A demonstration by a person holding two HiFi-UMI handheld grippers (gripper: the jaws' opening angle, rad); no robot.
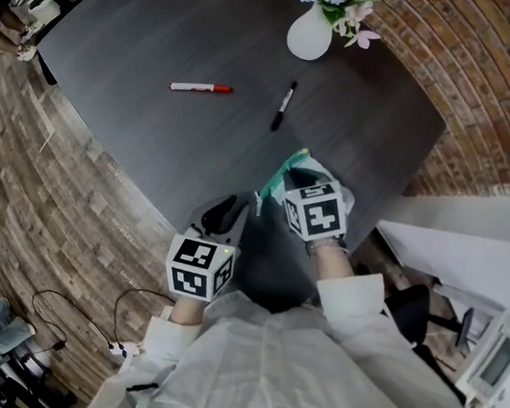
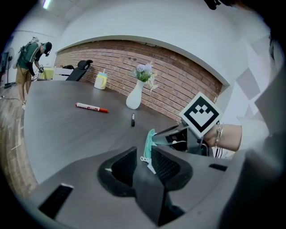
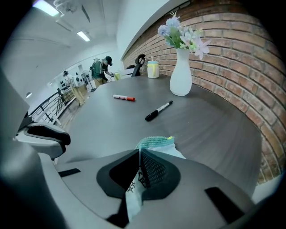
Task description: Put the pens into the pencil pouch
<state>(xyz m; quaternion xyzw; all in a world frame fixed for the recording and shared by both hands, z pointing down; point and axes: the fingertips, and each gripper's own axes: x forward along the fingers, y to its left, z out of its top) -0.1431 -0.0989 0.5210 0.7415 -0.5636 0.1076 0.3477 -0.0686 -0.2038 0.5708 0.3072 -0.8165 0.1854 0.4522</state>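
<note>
- The right gripper [image 3: 139, 157] is clamped tight on the pencil pouch [image 3: 155, 143], with the teal-edged fabric pinched between its pads, over the near edge of the tabletop [image 1: 147, 31].
- The left gripper [image 2: 143, 154] has its jaws partly apart and seems to grip nothing. The pouch's zipper edge sits right at its tips, but I cannot tell whether it touches them.
- Neither pen is in the pouch. The red-capped marker [image 1: 200, 87] and the black marker [image 1: 284, 107] lie on the tabletop well ahead of both grippers, apart from each other.
- The task looks barely begun: the pouch probably has to be opened first, and then both markers picked up and slipped in.
</note>
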